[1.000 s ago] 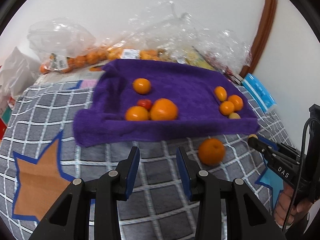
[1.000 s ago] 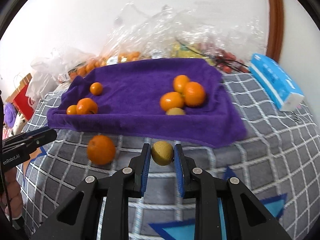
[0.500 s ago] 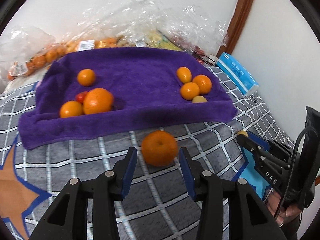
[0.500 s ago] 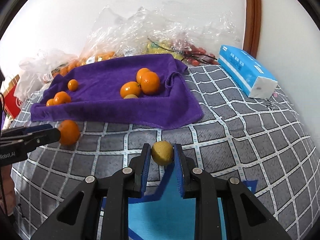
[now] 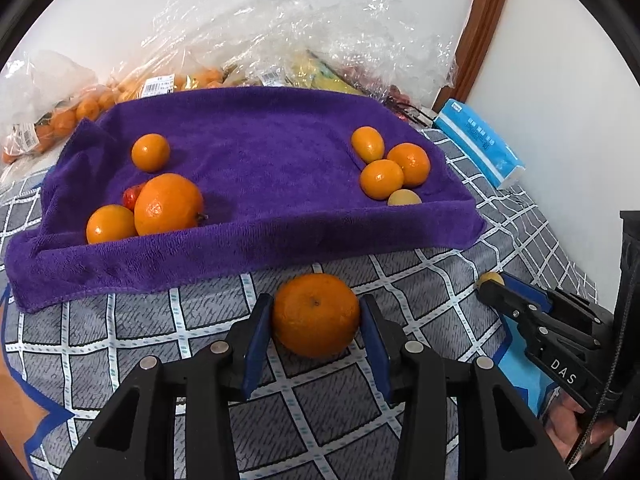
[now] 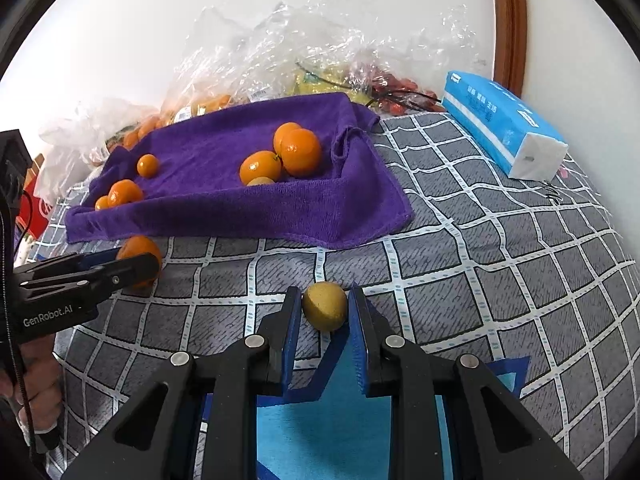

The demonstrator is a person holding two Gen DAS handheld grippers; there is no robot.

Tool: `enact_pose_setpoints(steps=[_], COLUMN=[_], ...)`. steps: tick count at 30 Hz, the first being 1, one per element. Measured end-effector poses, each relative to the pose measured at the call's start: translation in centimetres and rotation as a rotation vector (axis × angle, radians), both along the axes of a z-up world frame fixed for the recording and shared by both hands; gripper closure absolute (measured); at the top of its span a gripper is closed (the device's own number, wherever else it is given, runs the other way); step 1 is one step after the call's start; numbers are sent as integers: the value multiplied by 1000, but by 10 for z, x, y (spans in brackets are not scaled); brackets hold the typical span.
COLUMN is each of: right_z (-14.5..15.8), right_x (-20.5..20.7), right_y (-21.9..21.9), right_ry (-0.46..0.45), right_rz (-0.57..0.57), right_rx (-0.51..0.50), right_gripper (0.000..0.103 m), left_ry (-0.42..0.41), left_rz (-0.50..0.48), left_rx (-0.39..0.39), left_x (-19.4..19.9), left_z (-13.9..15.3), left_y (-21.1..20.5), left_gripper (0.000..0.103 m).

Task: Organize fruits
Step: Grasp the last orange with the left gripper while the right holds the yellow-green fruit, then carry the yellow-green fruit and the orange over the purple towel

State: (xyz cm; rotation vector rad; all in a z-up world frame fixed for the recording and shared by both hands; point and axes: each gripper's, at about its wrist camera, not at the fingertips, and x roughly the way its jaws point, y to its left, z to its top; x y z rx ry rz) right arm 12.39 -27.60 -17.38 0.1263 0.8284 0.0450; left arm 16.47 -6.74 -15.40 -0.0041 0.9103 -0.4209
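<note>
A purple towel (image 5: 260,168) lies on the checked cloth with two groups of fruit: a big orange (image 5: 168,204) with small ones at the left, several small oranges (image 5: 382,178) at the right. A large orange (image 5: 316,320) sits on the cloth between the jaws of my left gripper (image 5: 316,330), which are open around it with small gaps. My right gripper (image 6: 324,316) has opened slightly around a small yellow-green fruit (image 6: 325,306), which rests near the blue patch (image 6: 320,420). The right gripper also shows in the left wrist view (image 5: 492,284).
Clear plastic bags of fruit (image 5: 280,40) lie behind the towel against the wall. A blue tissue pack (image 6: 504,128) lies at the right. The left gripper shows in the right wrist view (image 6: 132,260) with the large orange (image 6: 138,250). A red box (image 6: 34,208) stands at far left.
My left gripper moved forward until the large orange sat between its jaws. My right gripper moved right, away from the towel, lowered the yellow-green fruit and loosened its jaws.
</note>
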Motion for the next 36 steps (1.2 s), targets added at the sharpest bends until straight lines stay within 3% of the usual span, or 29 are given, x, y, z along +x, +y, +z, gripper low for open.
enact_pose_setpoints(steps=[3,26,31,36], right_z=[-3,1,9,28], right_x=[4,-3,-9,-15], right_y=[0,8,12,25], right_ry=[21,-16,-22,-69], right_rz=[-3,-24,-6,14], right_rx=[-4,-79,-2,-1], right_gripper=[79,79,79,79], left_ry=[-27,-107,-107,-109], left_rz=[9,75,87,112], left_rx=[8,-136,-125,-118], left_x=[-2,-13,-20,-25], left_z=[2,35,40,46], left_y=[1,31,44,61], left_gripper=[62,62,62,62])
